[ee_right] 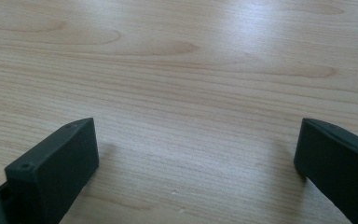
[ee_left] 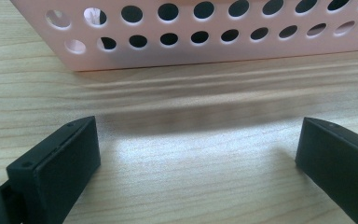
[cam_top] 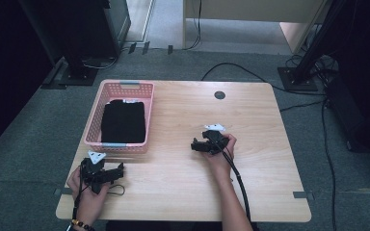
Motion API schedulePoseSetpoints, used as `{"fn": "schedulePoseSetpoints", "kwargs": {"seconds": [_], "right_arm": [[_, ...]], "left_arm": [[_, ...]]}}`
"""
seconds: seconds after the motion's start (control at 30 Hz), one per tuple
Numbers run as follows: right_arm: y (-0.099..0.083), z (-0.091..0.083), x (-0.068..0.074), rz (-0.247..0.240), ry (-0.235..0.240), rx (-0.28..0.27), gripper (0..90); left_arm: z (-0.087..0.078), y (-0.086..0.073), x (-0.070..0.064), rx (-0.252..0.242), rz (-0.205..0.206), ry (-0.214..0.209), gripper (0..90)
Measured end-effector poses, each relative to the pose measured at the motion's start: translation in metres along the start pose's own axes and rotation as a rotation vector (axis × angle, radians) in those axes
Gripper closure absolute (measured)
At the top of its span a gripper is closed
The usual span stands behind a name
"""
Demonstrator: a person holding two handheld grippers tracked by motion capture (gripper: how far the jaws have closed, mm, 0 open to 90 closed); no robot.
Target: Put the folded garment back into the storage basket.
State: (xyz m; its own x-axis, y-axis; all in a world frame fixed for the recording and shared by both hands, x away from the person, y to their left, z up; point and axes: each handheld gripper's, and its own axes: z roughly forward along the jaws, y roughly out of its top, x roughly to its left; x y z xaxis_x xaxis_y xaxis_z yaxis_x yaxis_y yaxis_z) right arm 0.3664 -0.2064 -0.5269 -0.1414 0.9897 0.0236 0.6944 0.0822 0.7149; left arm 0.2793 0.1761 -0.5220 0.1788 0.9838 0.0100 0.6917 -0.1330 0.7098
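While both hands sit low near the person's edge of the wooden table (cam_top: 183, 192), the left gripper (cam_top: 118, 172) rests at the front left corner, w/ its grey three-cornered plate (cam_top: 96, 156) on top. Its jaws are spread wide w/ nothing between them; the left gripper view has bare wood in the gap and the pink perforated basket (ee_left: 205, 51) just ahead, close but not touching.

Farther in, approx mid-table, the right gripper (cam_top: 196, 144) is held pointing toward the person's left, cable (cam_top: 241, 185) trailing back along the forearm. Its jaws are also spread wide and hold nothing; the right gripper view has plain wood grain between them.

Beyond the left gripper, the basket (cam_top: 94, 120) stands along the table's left side w/ a folded black cloth (cam_top: 123, 121) lying inside it. At the far edge sits a round dark cable port (cam_top: 219, 95).
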Motion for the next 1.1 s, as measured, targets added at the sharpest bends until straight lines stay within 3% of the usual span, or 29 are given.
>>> {"fn": "schedulePoseSetpoints", "kwargs": {"seconds": [1.1], "right_arm": [[-0.011, -0.011, -0.024, 0.033, -0.033, -0.002, 0.0]], "left_arm": [[0.000, 0.000, 0.000, 0.000, 0.000, 0.000, 0.0]]}}
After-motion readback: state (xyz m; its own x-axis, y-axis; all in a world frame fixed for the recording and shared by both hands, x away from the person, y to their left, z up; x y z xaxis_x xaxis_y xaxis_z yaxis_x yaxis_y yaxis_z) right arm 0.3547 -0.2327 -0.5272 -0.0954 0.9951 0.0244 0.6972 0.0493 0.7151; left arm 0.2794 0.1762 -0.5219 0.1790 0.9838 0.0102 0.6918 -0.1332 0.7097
